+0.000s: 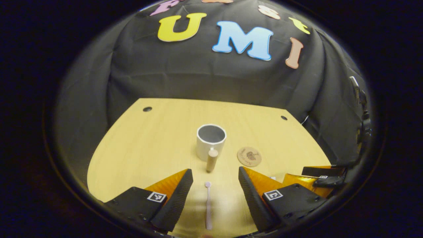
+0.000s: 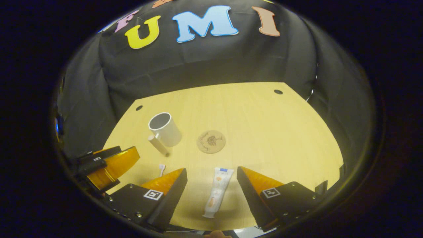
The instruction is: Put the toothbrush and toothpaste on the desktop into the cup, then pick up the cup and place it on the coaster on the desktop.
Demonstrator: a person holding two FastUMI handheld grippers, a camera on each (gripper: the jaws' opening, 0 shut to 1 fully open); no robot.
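A white cup [image 1: 211,137] with a wooden handle [image 1: 211,160] stands upright mid-table; a round cork coaster [image 1: 249,156] lies just right of it. The pale toothbrush [image 1: 208,205] lies flat between the fingers of my left gripper [image 1: 215,171], which is open and not touching it. In the right gripper view the toothpaste tube [image 2: 218,191] lies flat between the fingers of my right gripper [image 2: 211,170], also open and apart from it. Farther off there are the cup [image 2: 164,129], the coaster [image 2: 211,141] and the toothbrush head [image 2: 161,169].
The wooden table [image 1: 138,148] has two small dark holes near its back corners [image 1: 147,108]. Black cloth walls close in behind and at the sides. The right gripper [image 1: 314,178] shows at the left view's right edge; the left gripper [image 2: 109,163] shows at the right view's left.
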